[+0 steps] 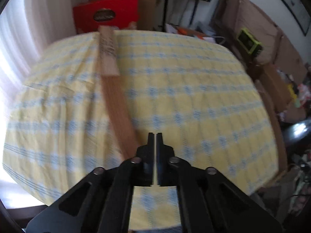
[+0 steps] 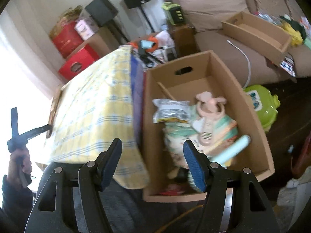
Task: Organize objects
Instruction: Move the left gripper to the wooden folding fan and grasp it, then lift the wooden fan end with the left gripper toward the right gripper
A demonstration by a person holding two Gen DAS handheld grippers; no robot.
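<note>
A long brown wooden strip (image 1: 114, 101) with a cardboard sleeve (image 1: 107, 52) lies lengthwise on the table's yellow-and-blue checked cloth (image 1: 194, 97). My left gripper (image 1: 155, 135) is shut with nothing visible between its fingertips; the strip's near end passes just left of them. In the right wrist view the left gripper (image 2: 47, 128) sits at the strip's end (image 2: 52, 116), at the cloth's far edge. My right gripper (image 2: 152, 147) hangs open and holds nothing, above the gap between the table and an open cardboard box (image 2: 149, 101). The box holds a pink hand fan (image 2: 209, 104), a snack packet (image 2: 171, 110) and a mint tube (image 2: 231, 150).
Red boxes (image 2: 77, 62) and black speakers (image 2: 101, 9) stand behind the table. A cluttered side table (image 2: 151, 46) lies beyond the box. A shallow cardboard tray (image 2: 258, 33) rests on the brown sofa (image 2: 219, 44), with a green plastic container (image 2: 266, 106) on the floor. A person's hand (image 2: 19, 163) holds the left gripper.
</note>
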